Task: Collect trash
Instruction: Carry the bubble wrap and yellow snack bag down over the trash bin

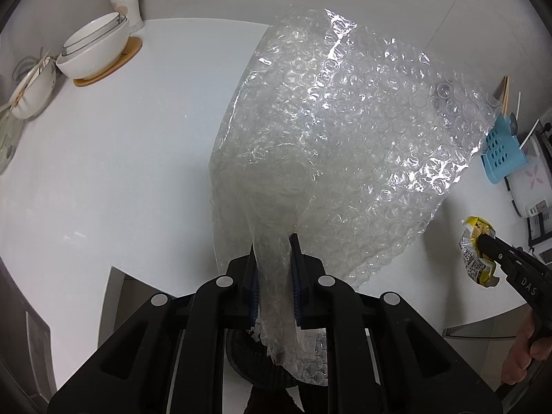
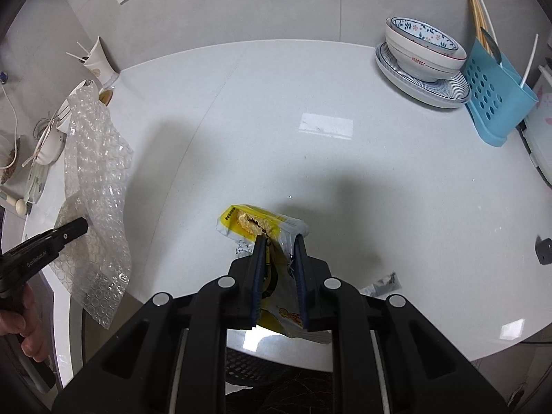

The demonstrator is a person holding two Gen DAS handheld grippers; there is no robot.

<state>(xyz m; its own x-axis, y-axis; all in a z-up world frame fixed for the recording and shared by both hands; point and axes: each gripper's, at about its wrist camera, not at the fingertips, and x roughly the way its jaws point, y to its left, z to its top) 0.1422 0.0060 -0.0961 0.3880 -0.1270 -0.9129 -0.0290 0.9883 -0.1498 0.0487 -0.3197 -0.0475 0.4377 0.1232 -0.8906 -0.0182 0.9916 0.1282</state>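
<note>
A large clear sheet of bubble wrap (image 1: 345,145) hangs above the white round table (image 1: 120,172), and my left gripper (image 1: 275,241) is shut on its bunched lower end. In the right wrist view the bubble wrap (image 2: 98,186) dangles at the left from the left gripper (image 2: 81,226). My right gripper (image 2: 279,239) is shut on a yellow and white snack wrapper (image 2: 255,224), lifted off the table. That wrapper (image 1: 477,248) also shows at the right edge of the left wrist view, pinched by the right gripper (image 1: 484,239).
Stacked white bowls (image 1: 93,48) on a wooden coaster and a paper cup (image 1: 127,0) stand at the table's back left. A patterned bowl on a striped plate (image 2: 422,60) and a blue utensil holder (image 2: 496,96) sit at the back right. A small silver scrap (image 2: 381,284) lies near the table's front edge.
</note>
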